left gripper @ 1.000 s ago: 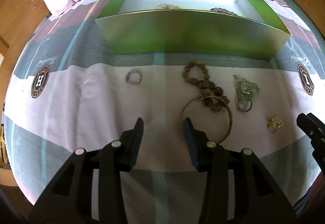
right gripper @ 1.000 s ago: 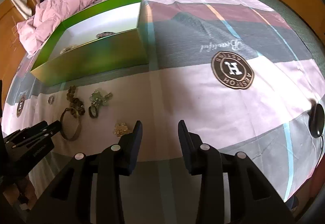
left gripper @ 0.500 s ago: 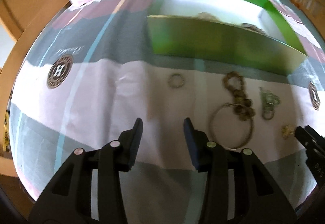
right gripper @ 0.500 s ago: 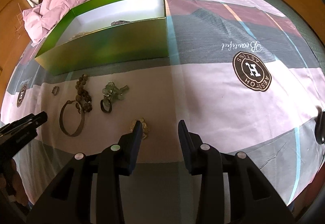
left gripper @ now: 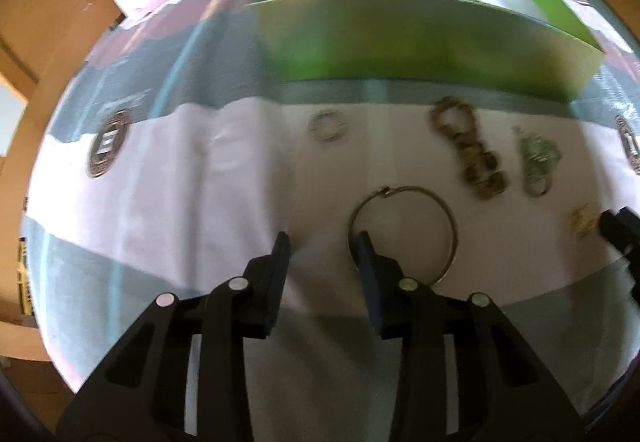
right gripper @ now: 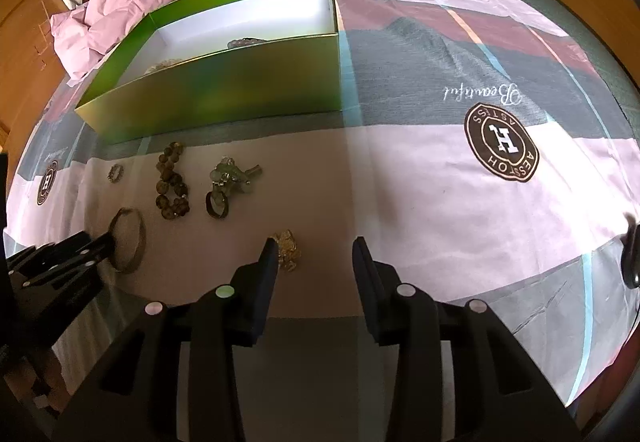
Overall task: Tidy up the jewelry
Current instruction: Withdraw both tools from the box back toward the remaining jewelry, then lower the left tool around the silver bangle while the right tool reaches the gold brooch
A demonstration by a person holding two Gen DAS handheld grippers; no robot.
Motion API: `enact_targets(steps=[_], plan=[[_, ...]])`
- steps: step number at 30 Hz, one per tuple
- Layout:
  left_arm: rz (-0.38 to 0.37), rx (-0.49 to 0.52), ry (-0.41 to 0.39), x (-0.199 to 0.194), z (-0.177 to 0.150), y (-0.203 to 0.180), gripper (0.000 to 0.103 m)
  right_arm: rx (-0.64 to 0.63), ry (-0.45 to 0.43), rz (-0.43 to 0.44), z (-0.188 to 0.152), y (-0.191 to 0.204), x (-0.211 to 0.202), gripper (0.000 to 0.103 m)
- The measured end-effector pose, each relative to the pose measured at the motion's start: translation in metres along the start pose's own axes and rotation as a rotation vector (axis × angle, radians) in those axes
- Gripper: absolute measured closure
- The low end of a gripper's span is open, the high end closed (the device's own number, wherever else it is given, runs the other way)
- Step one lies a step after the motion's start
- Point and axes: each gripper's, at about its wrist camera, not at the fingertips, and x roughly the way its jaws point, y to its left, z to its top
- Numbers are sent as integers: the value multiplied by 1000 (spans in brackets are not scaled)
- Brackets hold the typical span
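The bangle point(left gripper: 402, 232) lies flat on the pink band of the bedspread point(right gripper: 420, 177), a thin metal hoop with its clasp at the far edge, toward the green box point(right gripper: 224, 97); being round it has no real long axis, only that clasp to mark a direction; the left tongs point(left gripper: 322, 242) stand open and empty with the right-hand finger's tip at the hoop's near left rim, seemingly just inside it, and the other finger on bare cloth; the step in hand looks like the approach to picking the bangle up; the next move probably calls for straddling the thin wire with both fingers and closing squarely, since so slim a rim could slip or skate on the cloth; beyond it lie a bead bracelet point(left gripper: 468, 151) stretched toward the box and slightly rightward, a small ring point(left gripper: 328, 125) to its left and a pale green charm point(left gripper: 538, 157) to its right; the right tongs point(right gripper: 314, 252) are also open and empty, a small gold piece point(right gripper: 287, 244) just beside the left finger; the box already holds a few pieces, half hidden behind its near wall.
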Motion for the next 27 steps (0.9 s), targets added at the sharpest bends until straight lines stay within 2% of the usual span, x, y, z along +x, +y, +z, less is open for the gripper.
enact_targets(steps=[2, 5, 7, 8, 12, 14, 17, 27], plan=[[42, -32, 12, 1, -5, 18, 67, 3, -6, 4, -2, -1, -4, 64], [2, -88, 6, -3, -6, 37, 67, -8, -23, 2, -2, 1, -11, 64], [-3, -101, -12, -9, -6, 41, 67, -21, -28, -3, -2, 4, -14, 58], [-6, -101, -23, -12, -6, 41, 66, -23, -30, -3, -3, 4, -14, 53], [-42, -90, -57, -20, -5, 35, 51, -39, -30, 0, -3, 7, -14, 47], [-53, -73, -61, -21, -4, 29, 49, -57, -25, -7, -5, 11, -12, 45], [-63, -53, -59, -21, -5, 19, 41, -81, -12, -1, -8, 14, -9, 45], [-65, -53, -40, -14, -7, 14, 38, -97, 13, 42, -11, 9, 6, 45]])
